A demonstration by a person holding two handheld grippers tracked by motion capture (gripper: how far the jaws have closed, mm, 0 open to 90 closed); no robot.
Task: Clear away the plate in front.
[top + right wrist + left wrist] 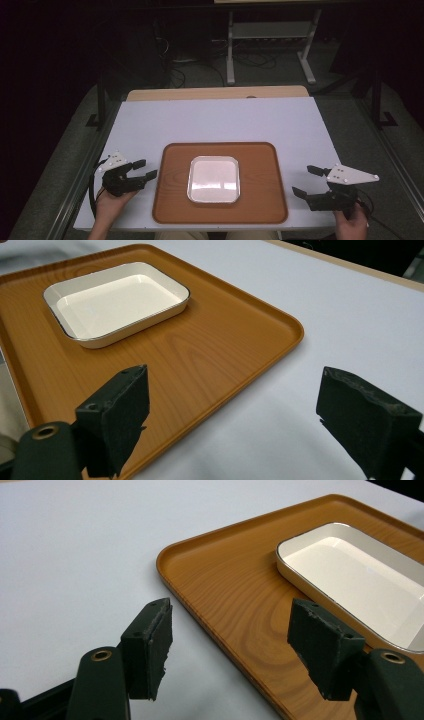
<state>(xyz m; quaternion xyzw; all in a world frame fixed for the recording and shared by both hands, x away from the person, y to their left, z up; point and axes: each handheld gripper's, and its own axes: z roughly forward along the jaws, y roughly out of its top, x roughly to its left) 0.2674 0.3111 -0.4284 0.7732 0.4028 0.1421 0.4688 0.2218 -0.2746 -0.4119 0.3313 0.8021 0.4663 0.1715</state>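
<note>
A brown wood-grain tray (172, 200) lies at the front middle of the white table, and a white square dish (213, 178) sits empty at its centre. My left gripper (145, 169) rests just left of the tray, jaws open and holding nothing. In the left gripper view the gripper (230, 647) straddles the tray's near edge (200, 615), with the dish (360, 575) ahead on the right. My right gripper (305, 181) waits open just right of the tray. In the right gripper view the gripper (272, 412) frames the tray's corner (280, 325) and the dish (117, 300).
The white table top (220, 120) stretches bare behind the tray, with a wooden strip (215, 93) along its far edge. Beyond it stand a metal frame (270, 30) and cables on a dark floor. Dark rails (75, 185) run along both table sides.
</note>
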